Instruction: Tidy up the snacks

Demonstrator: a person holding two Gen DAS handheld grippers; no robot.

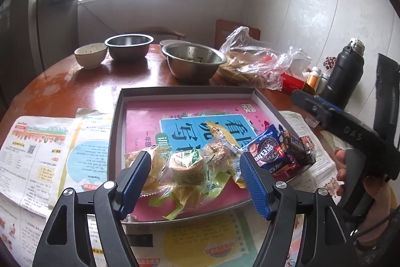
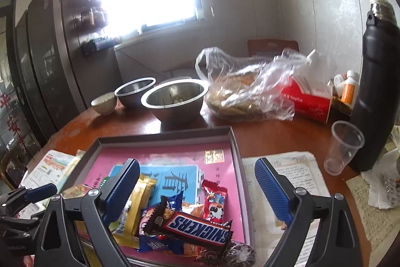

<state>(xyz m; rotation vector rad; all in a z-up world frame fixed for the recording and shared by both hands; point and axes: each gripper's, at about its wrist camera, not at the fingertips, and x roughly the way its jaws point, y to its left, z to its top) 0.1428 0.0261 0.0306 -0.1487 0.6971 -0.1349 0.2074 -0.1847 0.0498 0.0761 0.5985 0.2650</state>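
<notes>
A grey tray (image 1: pixel 187 89) lined with a pink book holds a heap of wrapped snacks at its near end. In the left wrist view my left gripper (image 1: pixel 195 160) hangs open just above the heap, over a round cake in a clear green wrapper (image 1: pixel 186 170); the pads touch nothing. To its right lie a blue biscuit packet (image 1: pixel 271 154) and a dark chocolate bar (image 1: pixel 297 147). Over the same tray (image 2: pixel 162 135), my right gripper (image 2: pixel 197 164) stands wide open, with a Snickers bar (image 2: pixel 197 227), a red packet (image 2: pixel 216 202) and a gold packet (image 2: pixel 135 204) lying loose below it.
Newspaper sheets (image 1: pixel 37 142) lie under and around the tray. Behind it stand two steel bowls (image 1: pixel 193 61), a ceramic bowl (image 1: pixel 90 56), a plastic bag of bread (image 2: pixel 247 94), a red tissue box (image 2: pixel 310 101), a black flask (image 2: pixel 375 81) and a clear cup (image 2: pixel 342 147).
</notes>
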